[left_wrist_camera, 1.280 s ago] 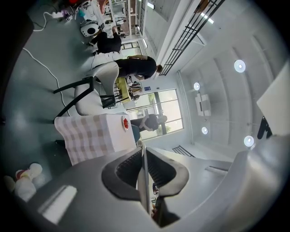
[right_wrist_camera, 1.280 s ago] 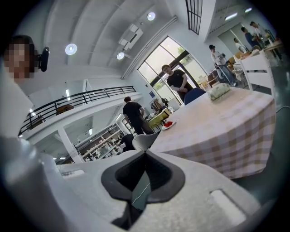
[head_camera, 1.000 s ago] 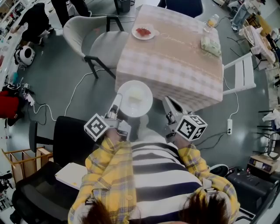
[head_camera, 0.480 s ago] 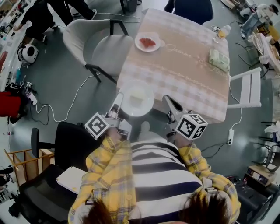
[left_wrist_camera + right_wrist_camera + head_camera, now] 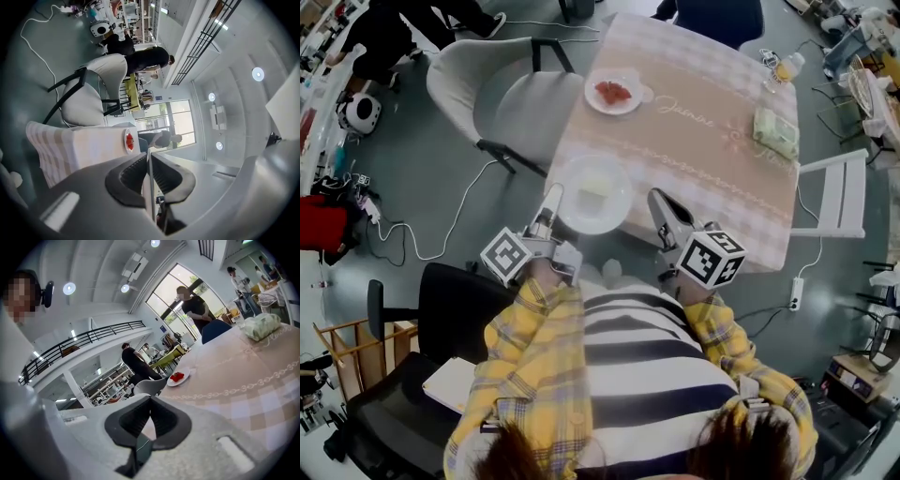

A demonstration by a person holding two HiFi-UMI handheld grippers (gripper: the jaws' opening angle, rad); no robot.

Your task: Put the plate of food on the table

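L gripper (image 5: 551,204) clamps plate (image 5: 607,199) rim at 9 o'clock, over table (image 5: 712,159) edge; R gripper (image 5: 661,211) at 3, pinched closed, empty.

Looks like a big open lab / test hall w/ a dining corner staged in it, not a home. Head view: table (image 5: 675,141) w/ checked cloth top centre, grey armchair (image 5: 502,89) upper left, white folding chair (image 5: 834,197) at right, yet all on bare grey floor (image 5: 422,169) w/ loose cable (image 5: 467,197) mid left, power strip (image 5: 794,292) right of centre, black office chair (image 5: 412,375) lower left. Right gripper view: high ceiling w/ round lights (image 5: 69,288) upper left, mezzanine railing (image 5: 79,341) at left, tall glass front (image 5: 173,296) upper centre, workbenches (image 5: 105,392) w/ people centre left
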